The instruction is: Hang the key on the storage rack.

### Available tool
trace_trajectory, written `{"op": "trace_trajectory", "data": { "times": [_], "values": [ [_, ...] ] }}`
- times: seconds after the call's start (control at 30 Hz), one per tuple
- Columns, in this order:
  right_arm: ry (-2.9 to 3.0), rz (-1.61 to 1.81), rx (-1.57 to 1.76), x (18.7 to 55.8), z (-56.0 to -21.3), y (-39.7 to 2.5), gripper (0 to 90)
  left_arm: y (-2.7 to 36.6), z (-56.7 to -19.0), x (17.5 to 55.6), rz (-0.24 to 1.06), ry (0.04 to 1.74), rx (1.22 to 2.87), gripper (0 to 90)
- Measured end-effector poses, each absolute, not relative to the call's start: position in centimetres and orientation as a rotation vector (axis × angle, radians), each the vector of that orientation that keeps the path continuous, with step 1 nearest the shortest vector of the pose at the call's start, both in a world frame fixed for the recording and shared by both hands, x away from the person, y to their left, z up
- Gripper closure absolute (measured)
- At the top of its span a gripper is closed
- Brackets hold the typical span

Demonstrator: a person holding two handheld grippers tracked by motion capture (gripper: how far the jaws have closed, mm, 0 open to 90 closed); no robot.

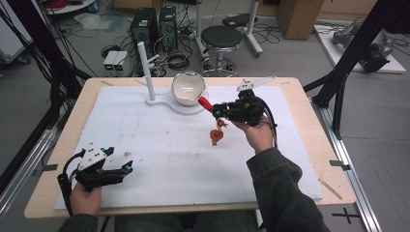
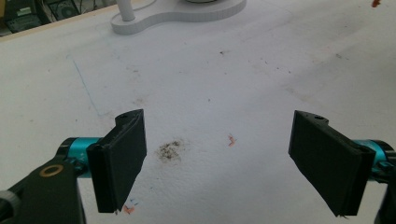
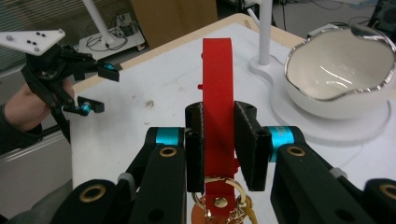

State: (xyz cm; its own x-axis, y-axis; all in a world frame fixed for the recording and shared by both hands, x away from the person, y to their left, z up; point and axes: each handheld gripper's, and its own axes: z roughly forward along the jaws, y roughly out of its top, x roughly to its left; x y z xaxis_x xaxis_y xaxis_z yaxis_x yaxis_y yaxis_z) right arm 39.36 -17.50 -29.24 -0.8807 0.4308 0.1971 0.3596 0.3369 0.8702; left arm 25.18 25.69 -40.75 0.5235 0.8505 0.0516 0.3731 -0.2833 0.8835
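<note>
Jaws spread and empty, the left gripper (image 1: 126,168) rests low on the bench (image 1: 159,145); farther off, the right gripper (image 3: 219,140) clamps a red strap (image 3: 217,88), light and limp, trinkets dangling, beside the fragile-looking bowl (image 3: 343,74).

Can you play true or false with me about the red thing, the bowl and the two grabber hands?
1. The right gripper is squeezing the red strap. True.
2. The left gripper holds a spoon. False: its jaws are open and empty.
3. The white bowl sits on a white stand. True.
4. The keyring charms lie inside the bowl. False: they dangle under the strap, above the white mat.
</note>
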Motion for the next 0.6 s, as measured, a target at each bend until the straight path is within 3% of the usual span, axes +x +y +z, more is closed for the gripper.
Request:
{"op": "trace_trajectory", "data": {
  "times": [0.6],
  "values": [
    [2.526, 1.660, 0.716, 42.5, -28.1, -11.7, 75.1, 25.7, -40.7, 25.2, 0.678, 1.004, 1.868, 19.6]
  ]
}}
